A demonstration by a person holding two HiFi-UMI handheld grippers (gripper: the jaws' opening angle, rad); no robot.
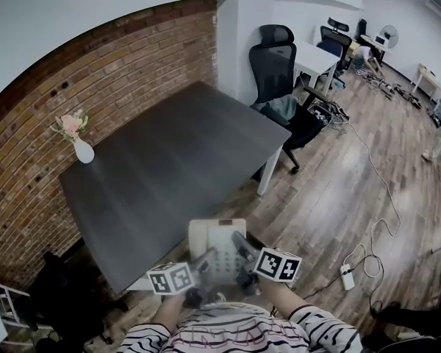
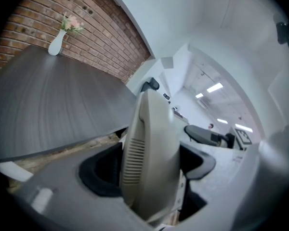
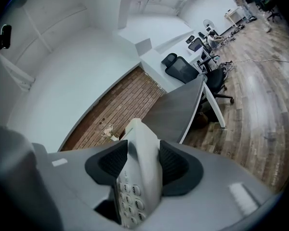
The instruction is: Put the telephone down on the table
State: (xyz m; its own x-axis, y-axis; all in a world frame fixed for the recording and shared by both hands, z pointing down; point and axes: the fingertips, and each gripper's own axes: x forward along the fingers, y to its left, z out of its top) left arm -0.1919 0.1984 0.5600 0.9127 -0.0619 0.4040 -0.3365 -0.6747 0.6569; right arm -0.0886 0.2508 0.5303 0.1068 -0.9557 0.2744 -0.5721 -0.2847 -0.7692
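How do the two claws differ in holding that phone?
The left claw grips the telephone at its slotted side; the right claw grips by the keypad. In the head view, the left claw shows lower than the right claw. Both are shut on the telephone, off the table.

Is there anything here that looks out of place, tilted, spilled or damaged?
Nothing stands out. The cream push-button telephone is clamped between the left gripper and right gripper near the edge of the dark grey table, and the white vase of pink flowers stands upright. Nothing looks spilled or damaged.
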